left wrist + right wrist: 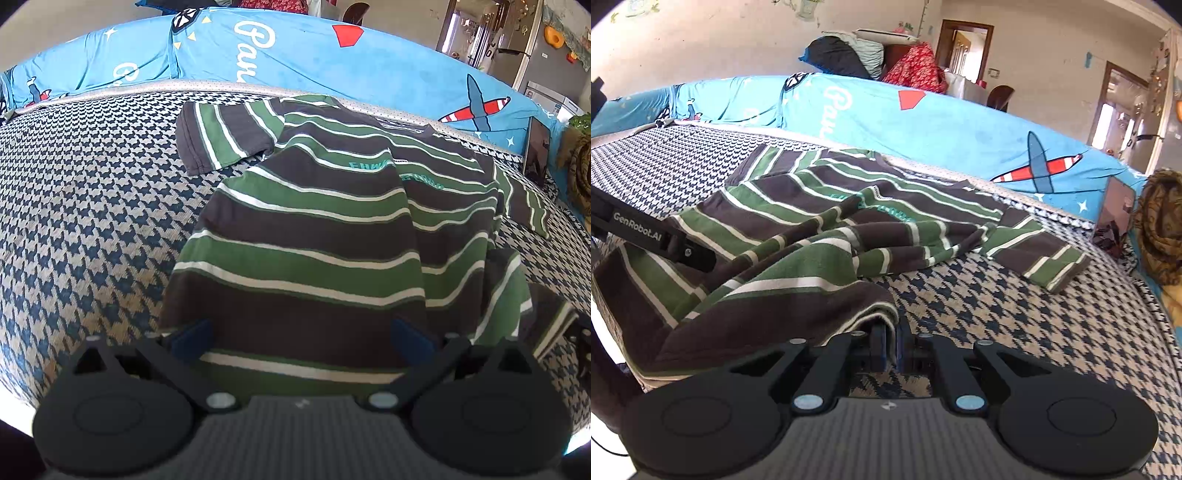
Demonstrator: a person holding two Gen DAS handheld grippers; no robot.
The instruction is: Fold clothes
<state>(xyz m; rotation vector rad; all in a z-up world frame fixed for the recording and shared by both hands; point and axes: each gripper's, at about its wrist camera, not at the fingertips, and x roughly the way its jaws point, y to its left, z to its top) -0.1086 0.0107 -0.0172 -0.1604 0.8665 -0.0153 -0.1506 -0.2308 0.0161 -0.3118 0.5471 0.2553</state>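
Green, dark-brown & white striped cotton T-shirt (310, 229) lies on the bed w/ blue-and-cream houndstooth woven cover (92, 206), collar end toward the bright blue printed quilt (303, 51) along the far edge. Both short sleeves lie spread out to the sides. Near hem is lifted and rumpled, w/ a long fold running down the body.

Left gripper (301, 338): jaws spread wide, blue pads either side of the hem, fabric draped between them; not pinching.

Right gripper (892, 349): jaws pressed together, pinching the shirt's bunched hem corner, cloth raised off the cover there. Left gripper's black arm crosses the shirt in right wrist view.
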